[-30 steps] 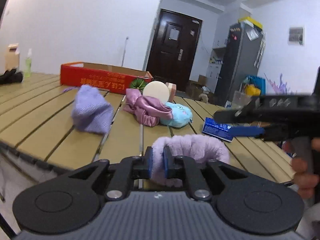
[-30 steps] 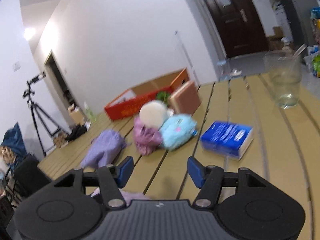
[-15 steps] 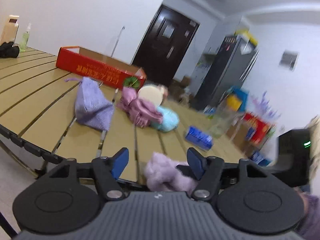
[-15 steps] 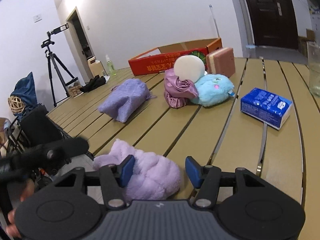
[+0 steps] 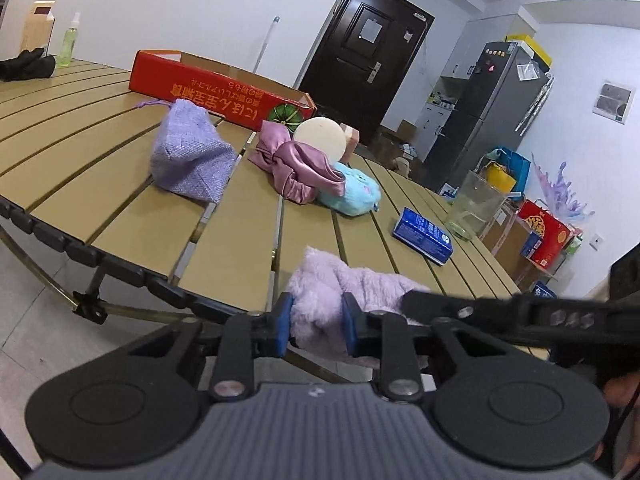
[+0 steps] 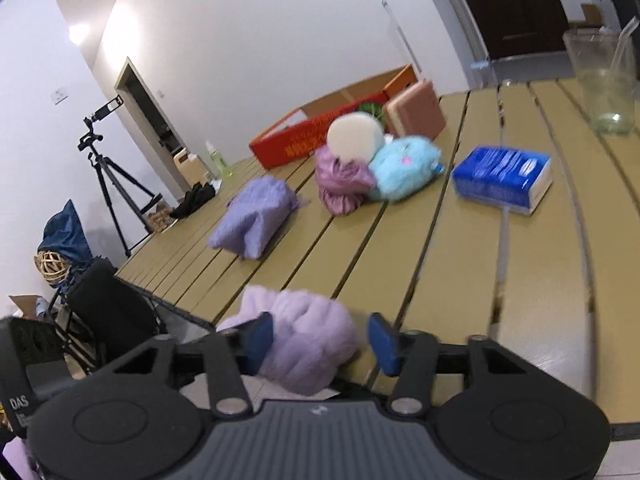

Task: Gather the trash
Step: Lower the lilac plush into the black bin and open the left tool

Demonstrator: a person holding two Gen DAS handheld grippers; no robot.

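Note:
A fluffy lilac pouch point(image 5: 352, 280) lies at the near edge of the slatted wooden table point(image 5: 120, 184). My left gripper point(image 5: 316, 322) is closed on its near end. My right gripper point(image 6: 320, 338) is open, its blue pads on either side of the same pouch point(image 6: 308, 344), and its finger reaches in from the right in the left wrist view point(image 5: 500, 312). Further back lie a knitted purple pouch point(image 5: 188, 156), a pink satin bundle point(image 5: 300, 168), a cream disc point(image 5: 320, 138), a blue plush point(image 5: 356, 192) and a blue tissue pack point(image 5: 422, 234).
An open red cardboard box point(image 5: 216, 88) sits at the table's back. A clear plastic cup point(image 5: 474, 210) stands at the right. A spray bottle point(image 5: 70, 42) and black cloth point(image 5: 26, 64) are far left. A tripod point(image 6: 108, 168) and black chair point(image 6: 108, 312) stand off the table.
My left gripper opened half a second ago and has closed again on the lilac pouch. My right gripper moved in from the tissue pack side and now straddles the pouch.

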